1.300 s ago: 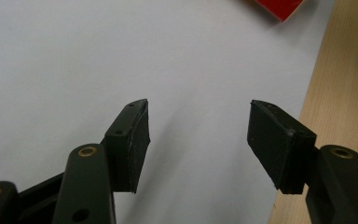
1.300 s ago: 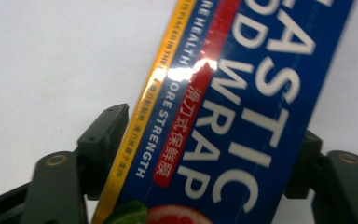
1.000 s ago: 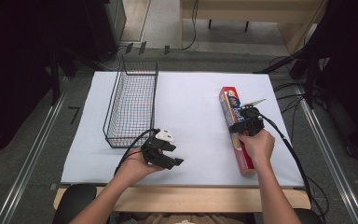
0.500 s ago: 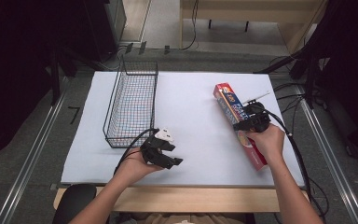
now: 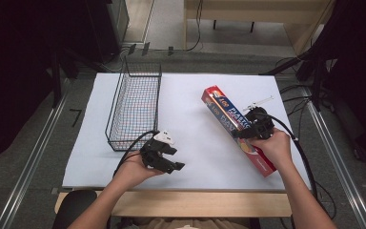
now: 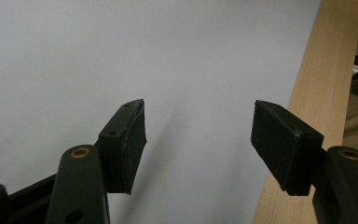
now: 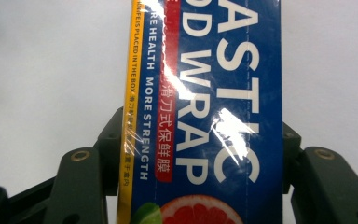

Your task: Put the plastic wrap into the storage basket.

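A long red and blue plastic wrap box (image 5: 228, 116) lies at a slant over the right side of the white table (image 5: 195, 109). My right gripper (image 5: 248, 132) is shut across its middle. In the right gripper view the box (image 7: 214, 93) fills the gap of the right gripper (image 7: 200, 135), with both pads against its sides. My left gripper (image 5: 175, 158) hovers near the front edge of the table, left of centre. Its jaws have just been opening, and in the left gripper view the left gripper (image 6: 198, 135) stands open with nothing between the pads (image 6: 133, 140).
A black wire basket (image 5: 142, 71) stands on the left half of the table, just beyond my left gripper. The wooden front edge (image 6: 317, 116) runs close to the left gripper. Cables trail over the table's right edge (image 5: 290, 102).
The left jaws have opened wider in place. The right gripper has moved with the box: its far end swung left, its near end right, and the hand rose a little.
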